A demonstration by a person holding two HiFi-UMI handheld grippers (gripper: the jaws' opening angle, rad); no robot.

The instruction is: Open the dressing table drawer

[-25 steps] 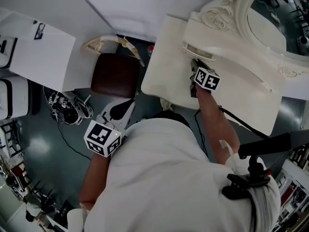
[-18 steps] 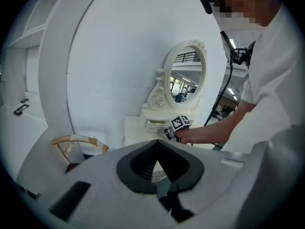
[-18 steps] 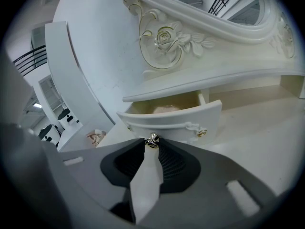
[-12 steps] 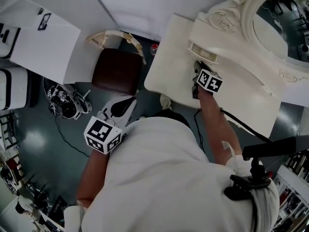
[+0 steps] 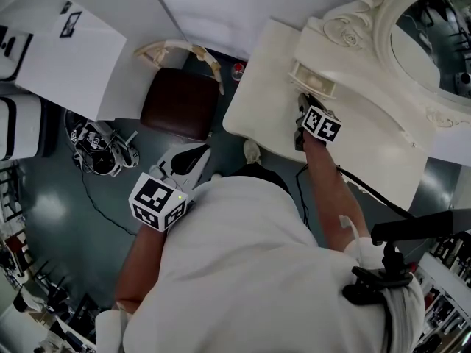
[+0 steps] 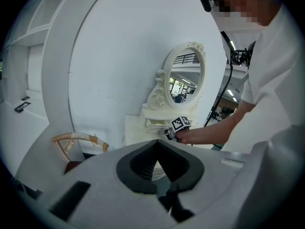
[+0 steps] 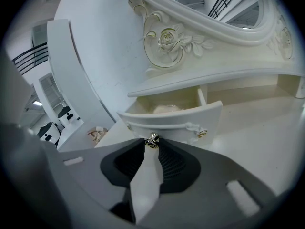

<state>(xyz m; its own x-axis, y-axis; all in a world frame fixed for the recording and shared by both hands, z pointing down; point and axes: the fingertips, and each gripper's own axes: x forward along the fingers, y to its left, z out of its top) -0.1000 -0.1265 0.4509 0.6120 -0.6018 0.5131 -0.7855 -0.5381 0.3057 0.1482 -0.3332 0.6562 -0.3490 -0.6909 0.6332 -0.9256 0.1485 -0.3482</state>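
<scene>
The white dressing table (image 5: 368,145) has a small drawer (image 5: 313,79) under its mirror shelf, and the drawer stands pulled partly out. In the right gripper view the drawer front (image 7: 176,118) carries a small metal knob (image 7: 152,141). My right gripper (image 7: 152,145) is shut on that knob, one pad on each side. The head view shows the right gripper (image 5: 303,103) at the drawer front. My left gripper (image 5: 200,153) hangs low at the person's left side, away from the table. Its tips (image 6: 157,141) meet with nothing between them.
An oval mirror (image 5: 434,43) in a carved white frame rises behind the drawer. A stool with a dark brown seat (image 5: 179,103) stands left of the table. Cables and gear (image 5: 99,149) lie on the grey floor. Something pale (image 7: 167,109) lies inside the drawer.
Only the head view has shifted a little. Both grippers and the drawer keep their places.
</scene>
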